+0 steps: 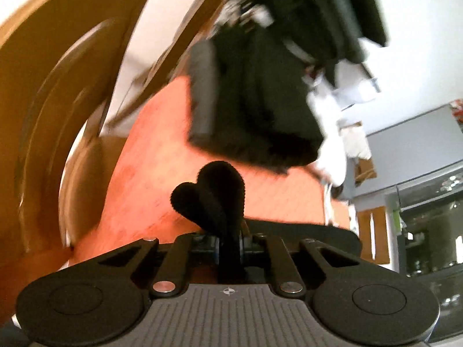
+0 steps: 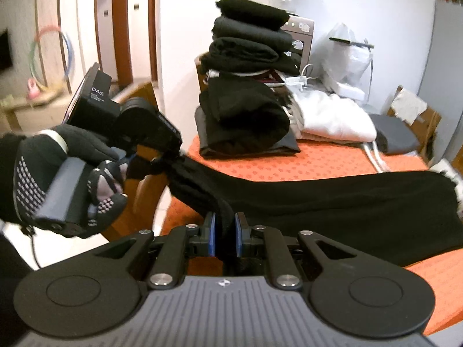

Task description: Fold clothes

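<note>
A long black garment (image 2: 347,202) lies stretched across the orange tablecloth (image 2: 289,162). Its near edge is bunched between the blue pads of my right gripper (image 2: 225,237), which is shut on it. In the right wrist view a gloved hand (image 2: 58,173) holds my left gripper (image 2: 166,163) at the garment's left end, off the table's corner, shut on the cloth. The blurred left wrist view shows a loop of the black fabric (image 1: 211,193) sticking up from my left gripper (image 1: 228,231), whose jaws are pinched on it.
A tall stack of folded black clothes (image 2: 249,72) stands at the back of the table, also in the left wrist view (image 1: 254,101). Beside the stack lie a white garment (image 2: 332,115) and a white plastic bag (image 2: 347,55). A wooden chair (image 1: 58,115) stands to the left.
</note>
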